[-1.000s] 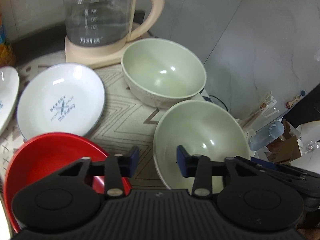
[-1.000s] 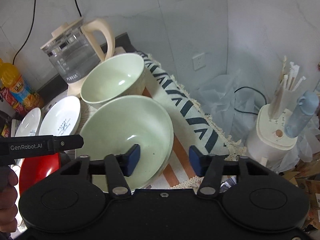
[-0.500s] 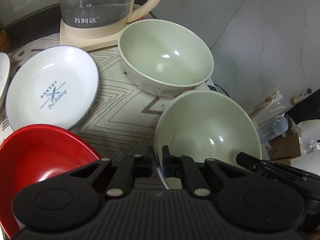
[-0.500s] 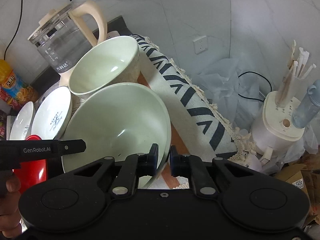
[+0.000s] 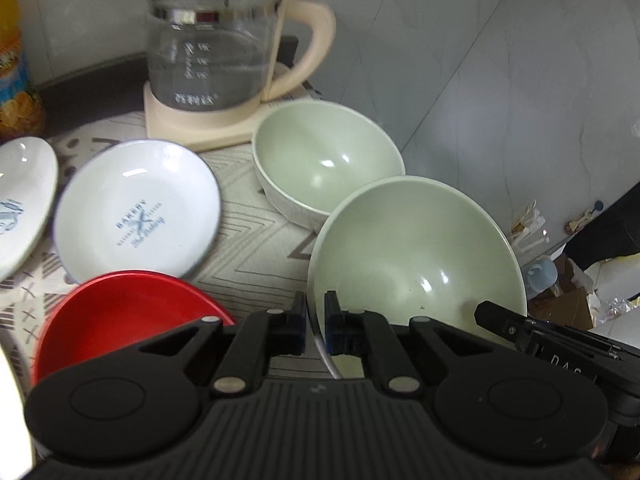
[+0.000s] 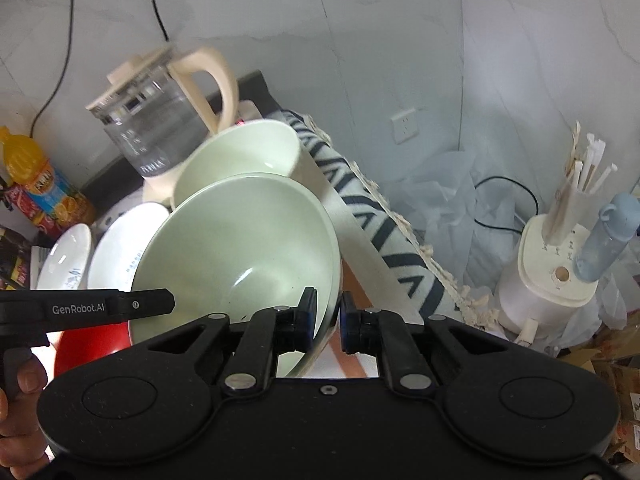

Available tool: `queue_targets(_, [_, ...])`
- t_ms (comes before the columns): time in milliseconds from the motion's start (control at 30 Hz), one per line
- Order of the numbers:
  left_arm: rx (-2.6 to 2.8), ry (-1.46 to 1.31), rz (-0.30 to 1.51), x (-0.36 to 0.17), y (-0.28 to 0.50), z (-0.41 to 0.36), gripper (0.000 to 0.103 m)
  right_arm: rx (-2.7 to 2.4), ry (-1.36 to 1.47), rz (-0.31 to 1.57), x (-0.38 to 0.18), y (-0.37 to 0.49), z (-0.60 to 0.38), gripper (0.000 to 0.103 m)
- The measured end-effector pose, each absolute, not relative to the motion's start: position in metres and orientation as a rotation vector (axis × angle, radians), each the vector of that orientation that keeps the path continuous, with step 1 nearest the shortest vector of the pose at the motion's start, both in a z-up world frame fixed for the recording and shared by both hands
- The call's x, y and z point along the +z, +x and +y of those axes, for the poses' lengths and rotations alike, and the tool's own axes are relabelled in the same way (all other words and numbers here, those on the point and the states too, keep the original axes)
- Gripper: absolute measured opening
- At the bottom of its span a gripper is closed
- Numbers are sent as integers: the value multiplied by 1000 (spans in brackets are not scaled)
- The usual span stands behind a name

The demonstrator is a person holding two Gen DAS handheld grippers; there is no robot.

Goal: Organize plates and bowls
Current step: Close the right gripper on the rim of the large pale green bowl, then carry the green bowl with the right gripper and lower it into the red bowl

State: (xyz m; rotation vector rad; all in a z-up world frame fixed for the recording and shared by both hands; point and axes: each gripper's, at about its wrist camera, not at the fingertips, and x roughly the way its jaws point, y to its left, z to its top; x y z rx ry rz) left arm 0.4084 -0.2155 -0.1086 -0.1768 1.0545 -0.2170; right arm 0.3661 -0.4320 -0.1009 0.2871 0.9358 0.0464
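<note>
Grey marble wall (image 5: 480,80) behind patterned tablecloth (image 5: 256,232); both grippers' jaws clamped on near green bowl (image 5: 416,248) rim.

a glass kettle (image 5: 212,60) with a cream handle stands on its cream base at the back. an orange drink bottle (image 6: 38,184) stands left of it, against the wall.

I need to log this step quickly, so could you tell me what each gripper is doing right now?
Left gripper: closed on the near green bowl's rim.
Right gripper: closed on the same bowl's rim, opposite side.
</note>
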Motion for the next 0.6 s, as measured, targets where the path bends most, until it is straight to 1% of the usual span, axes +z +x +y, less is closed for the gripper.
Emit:
queue_targets(300, [-181, -194, 1000, -81, 386, -187, 7, 95, 267, 877, -72, 353, -411, 12])
queue_targets(600, [-117, -218, 973, -66, 363, -152, 7, 151, 252, 860, -59, 342, -378, 12])
